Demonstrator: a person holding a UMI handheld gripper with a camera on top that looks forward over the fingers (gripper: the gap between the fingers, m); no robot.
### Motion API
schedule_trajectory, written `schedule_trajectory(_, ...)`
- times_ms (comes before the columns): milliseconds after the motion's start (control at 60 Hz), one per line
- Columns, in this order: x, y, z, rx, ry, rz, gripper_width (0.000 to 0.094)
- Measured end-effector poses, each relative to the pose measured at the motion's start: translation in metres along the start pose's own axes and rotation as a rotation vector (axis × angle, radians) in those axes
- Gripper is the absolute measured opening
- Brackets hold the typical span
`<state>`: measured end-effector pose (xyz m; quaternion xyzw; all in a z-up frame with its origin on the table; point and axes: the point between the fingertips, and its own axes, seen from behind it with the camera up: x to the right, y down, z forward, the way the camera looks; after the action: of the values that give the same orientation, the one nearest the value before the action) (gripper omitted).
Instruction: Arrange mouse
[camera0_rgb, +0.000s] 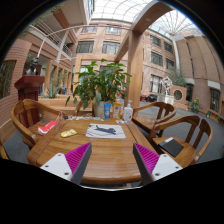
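Observation:
My gripper (112, 162) is open and empty, held above the near part of a round wooden table (110, 150). Its pink pads (76, 160) stand wide apart, with only bare table top between them. Beyond the fingers, near the table's middle, lies a flat grey mat (105, 130) with a small dark thing on it; I cannot tell whether that is the mouse. A yellow item (68, 132) and a red item (46, 127) lie to the left of the mat.
A blue cup (107, 109) and a pale bottle (128, 112) stand at the table's far side before a leafy plant (97, 85). Wooden chairs stand at the left (25, 118) and right (185, 135). A dark flat item (172, 147) lies on the right chair.

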<state>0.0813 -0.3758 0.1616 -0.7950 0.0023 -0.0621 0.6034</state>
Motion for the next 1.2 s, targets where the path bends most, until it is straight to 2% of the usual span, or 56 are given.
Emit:
schedule_trajectory(117,-0.005,0.009,0.007,-0.043,-0.014,0.011,0.0849)
schedule_trajectory(283,-0.022,0.036,0.026,-0.155,-0.049,0.034,0.085)
schedule_trajectory(567,-0.132,0.091,0.066,-0.368,-0.219,0.028,0.0852)
schedule_trajectory(667,-0.178,0.088,0.095,-0.389,-0.279,0.035,0.0853)
schedule_trajectory(883,-0.259,0.085,0.174,-0.425,-0.331,0.033,0.0855)
schedule_trajectory(1100,-0.309,0.077,0.244,-0.474,-0.35,0.091,0.0851)
schedule_trajectory(1200,-0.318,0.07,0.272,-0.461,-0.33,0.102,0.0852)
